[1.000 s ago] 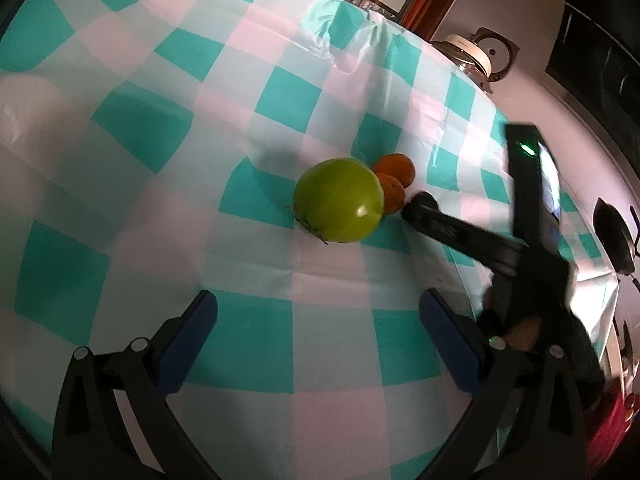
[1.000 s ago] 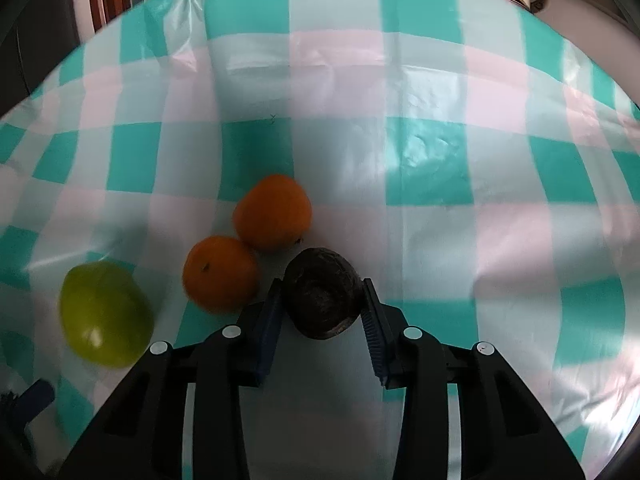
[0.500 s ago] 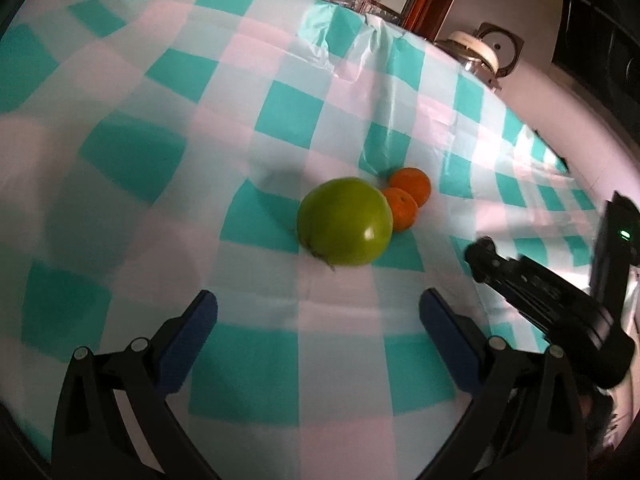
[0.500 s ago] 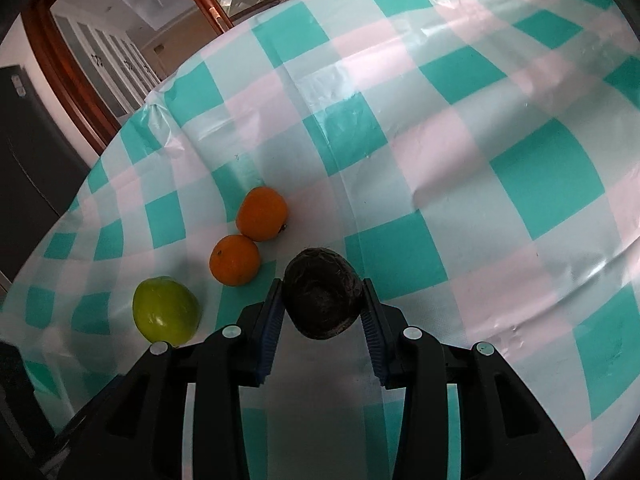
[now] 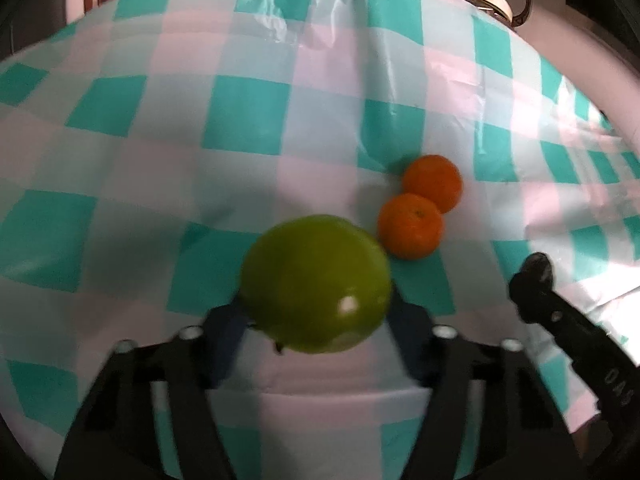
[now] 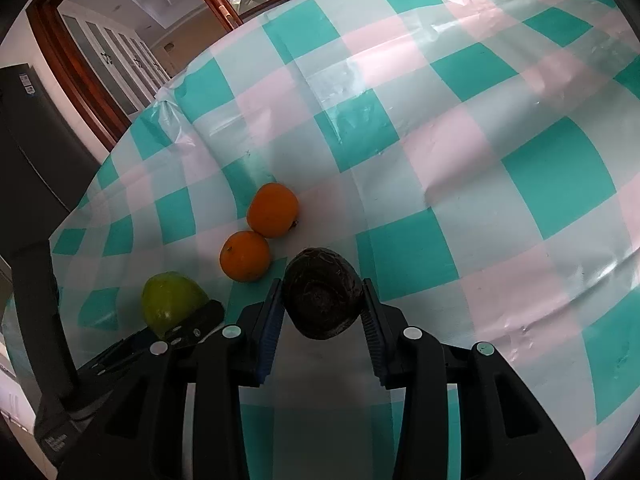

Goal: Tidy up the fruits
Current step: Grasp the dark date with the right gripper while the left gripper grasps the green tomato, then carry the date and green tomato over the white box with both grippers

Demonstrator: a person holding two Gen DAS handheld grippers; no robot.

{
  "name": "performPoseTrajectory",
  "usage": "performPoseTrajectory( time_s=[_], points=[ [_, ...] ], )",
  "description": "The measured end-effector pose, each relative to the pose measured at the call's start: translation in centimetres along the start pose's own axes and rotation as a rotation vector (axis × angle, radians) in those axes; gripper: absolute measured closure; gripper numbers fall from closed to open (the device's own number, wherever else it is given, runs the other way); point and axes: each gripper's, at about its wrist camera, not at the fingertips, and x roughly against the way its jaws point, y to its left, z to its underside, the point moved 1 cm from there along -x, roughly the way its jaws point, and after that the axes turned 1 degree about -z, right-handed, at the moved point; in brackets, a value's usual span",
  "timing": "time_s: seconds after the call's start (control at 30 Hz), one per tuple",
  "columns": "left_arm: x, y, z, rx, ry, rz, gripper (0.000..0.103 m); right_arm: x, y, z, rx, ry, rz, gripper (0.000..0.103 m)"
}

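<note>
On the table (image 5: 120, 152), under a teal, pink and white checked cloth (image 6: 500, 168): left gripper (image 5: 316, 320) closed partway around a green apple (image 5: 316, 284), blue pads pressed to either side of it. Apple blurred in the left wrist view; contact of its underside with the cloth not discernible. Left pad mostly hidden behind the fruit, right pad only partly showing.

Just beyond the apple, two oranges (image 5: 411, 226) (image 5: 433, 182), touching each other, resting on the cloth; nearer one close to the apple, gap or contact hard to judge.

At the right edge of the left wrist view, a dark finger of the right gripper (image 5: 534, 284), cut off by the frame.

In the right wrist view: right gripper (image 6: 322, 312) narrowed onto a dark, rough-skinned avocado (image 6: 322, 296), clamped between its two blue pads above the cloth, beside the nearer orange (image 6: 245, 256). Farther orange (image 6: 273, 210) behind it. Apple (image 6: 170, 304) lower left, half hidden by the left gripper's dark finger (image 6: 196, 322). Beyond the table's far edge, a wooden glazed door (image 6: 160, 20).
</note>
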Motion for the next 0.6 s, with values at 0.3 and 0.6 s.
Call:
performPoseTrajectory(
  time_s=[0.3,0.6],
  points=[
    [3.2,2.1,2.0,0.049,-0.071,0.050,0.042,-0.1,-0.3,0.1,-0.009,0.004,-0.013,0.064],
    [7.4,4.7,7.7,0.131,-0.054,0.124,0.042,-0.2,-0.3,0.1,-0.007,0.005,-0.020,0.064]
  ],
)
